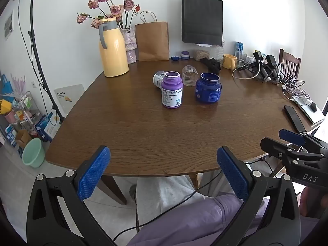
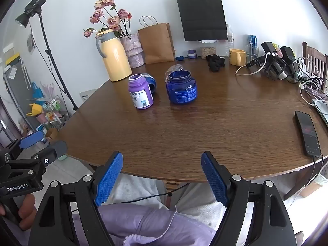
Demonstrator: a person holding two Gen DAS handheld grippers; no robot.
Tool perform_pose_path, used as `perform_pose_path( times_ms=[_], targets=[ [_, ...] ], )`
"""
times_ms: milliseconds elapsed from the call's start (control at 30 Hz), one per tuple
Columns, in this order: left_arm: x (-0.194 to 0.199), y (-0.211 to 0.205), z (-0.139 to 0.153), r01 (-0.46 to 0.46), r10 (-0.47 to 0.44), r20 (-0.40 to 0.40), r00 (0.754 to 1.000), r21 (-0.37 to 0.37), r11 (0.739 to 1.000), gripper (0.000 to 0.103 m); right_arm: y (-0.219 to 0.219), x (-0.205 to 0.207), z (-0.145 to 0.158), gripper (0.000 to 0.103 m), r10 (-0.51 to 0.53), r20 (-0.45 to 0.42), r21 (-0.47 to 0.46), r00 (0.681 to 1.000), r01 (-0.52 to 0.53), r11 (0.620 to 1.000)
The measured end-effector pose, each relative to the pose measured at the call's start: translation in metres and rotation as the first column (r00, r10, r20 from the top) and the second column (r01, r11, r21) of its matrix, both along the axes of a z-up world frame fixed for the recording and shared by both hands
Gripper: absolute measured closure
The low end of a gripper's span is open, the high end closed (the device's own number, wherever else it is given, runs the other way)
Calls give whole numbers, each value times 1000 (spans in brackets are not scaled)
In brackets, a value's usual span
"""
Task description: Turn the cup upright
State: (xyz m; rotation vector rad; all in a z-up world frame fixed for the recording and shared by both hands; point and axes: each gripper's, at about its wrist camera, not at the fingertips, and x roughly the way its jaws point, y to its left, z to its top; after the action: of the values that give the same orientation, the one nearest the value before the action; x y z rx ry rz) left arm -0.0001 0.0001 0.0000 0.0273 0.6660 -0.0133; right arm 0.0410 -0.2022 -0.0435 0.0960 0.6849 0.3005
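A clear ribbed plastic cup [image 1: 189, 75] lies on its side on the brown table [image 1: 164, 135], behind a blue jar [image 1: 208, 90]. In the right wrist view the cup [image 2: 175, 68] is partly hidden by the blue jar [image 2: 181, 89]. A purple bottle [image 1: 171, 89] stands upright without a lid, and a small blue jar [image 1: 158, 79] lies on its side behind it. My left gripper [image 1: 163, 174] is open and empty at the table's near edge. My right gripper [image 2: 162, 176] is open and empty beside it, also at the near edge.
A yellow thermos jug [image 1: 112, 49], a vase of flowers [image 1: 129, 45] and a brown paper bag [image 1: 152, 41] stand at the back. A yellow mug [image 1: 229, 61], black cloth [image 1: 212, 64], chargers and cables [image 1: 266, 69] are at the right. A phone [image 2: 307, 136] lies near the right edge.
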Motion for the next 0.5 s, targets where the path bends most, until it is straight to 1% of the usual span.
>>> perform_pose_path(
  times_ms=[500],
  targets=[
    [1,4,2,-1,1,-8,1000,-8,1000,0,2,-1,2,21,1,3,4,1000,-1,1000]
  ],
)
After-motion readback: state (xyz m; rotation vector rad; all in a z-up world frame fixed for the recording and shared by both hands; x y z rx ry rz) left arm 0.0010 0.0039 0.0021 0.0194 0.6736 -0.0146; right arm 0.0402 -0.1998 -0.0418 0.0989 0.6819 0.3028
